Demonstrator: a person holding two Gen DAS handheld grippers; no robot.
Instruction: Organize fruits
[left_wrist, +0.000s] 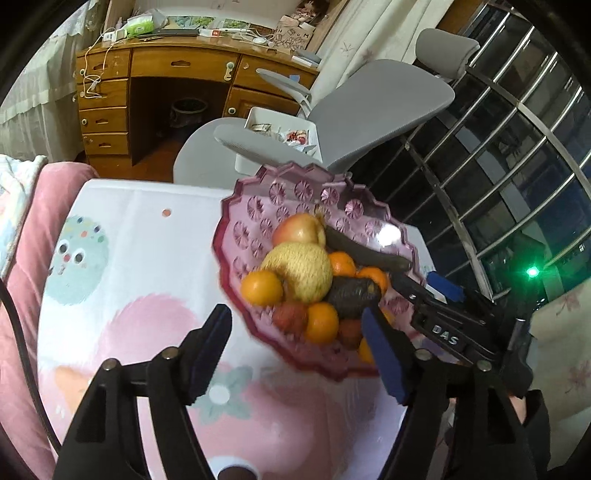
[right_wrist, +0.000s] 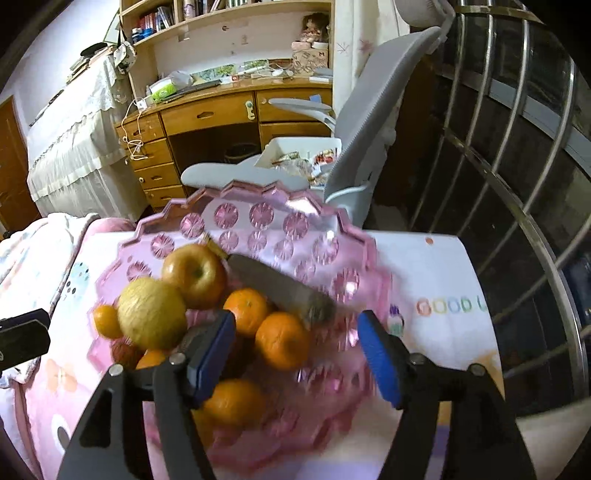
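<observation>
Both your tools are spread wide and hold nothing. The left tool (left_wrist: 295, 343) hovers at the near rim of the pink bowl (left_wrist: 258, 206), which sits on the cloth-covered worktop (left_wrist: 147, 229) just ahead and to its right. The right tool (right_wrist: 295, 354) hangs directly over the fruit, its fingers (right_wrist: 376, 354) straddling an orange (right_wrist: 282, 341). The fruit is heaped toward the bowl's near-left side: apple (right_wrist: 194, 271), yellow pear (right_wrist: 151, 314), oranges, with a dark cucumber (right_wrist: 280, 291) slanting across the pile. That spread probably readies you to pick from the top.
</observation>
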